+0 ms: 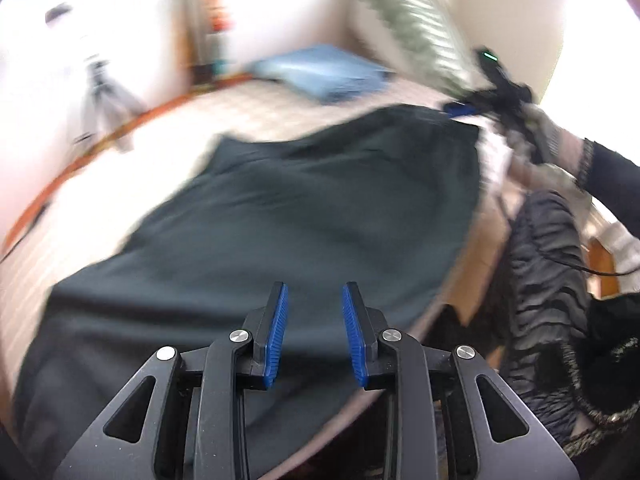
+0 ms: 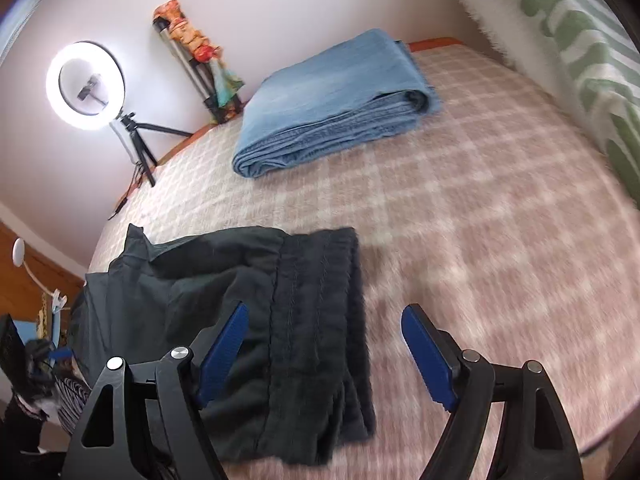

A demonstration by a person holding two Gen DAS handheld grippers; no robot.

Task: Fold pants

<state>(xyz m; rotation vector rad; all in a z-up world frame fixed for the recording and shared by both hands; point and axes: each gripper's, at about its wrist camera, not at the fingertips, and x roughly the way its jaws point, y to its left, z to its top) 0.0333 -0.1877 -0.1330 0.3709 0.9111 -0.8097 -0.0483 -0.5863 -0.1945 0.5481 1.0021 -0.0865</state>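
Dark green-black pants (image 1: 280,208) lie spread on a bed with a pink checked cover (image 2: 480,208). In the left wrist view my left gripper (image 1: 315,300) is open and empty, hovering over the leg end of the pants; the view is blurred. My right gripper (image 1: 468,109) shows there at the far waistband end. In the right wrist view my right gripper (image 2: 324,320) is open wide and empty, just above the elastic waistband (image 2: 316,320). The pants (image 2: 224,304) stretch away to the left.
A folded blue blanket (image 2: 332,104) lies on the bed's far side. A green-and-white striped pillow (image 2: 576,40) lies along the right. A ring light on a tripod (image 2: 86,82) stands by the wall. The person's patterned clothing (image 1: 548,280) is beside the bed edge.
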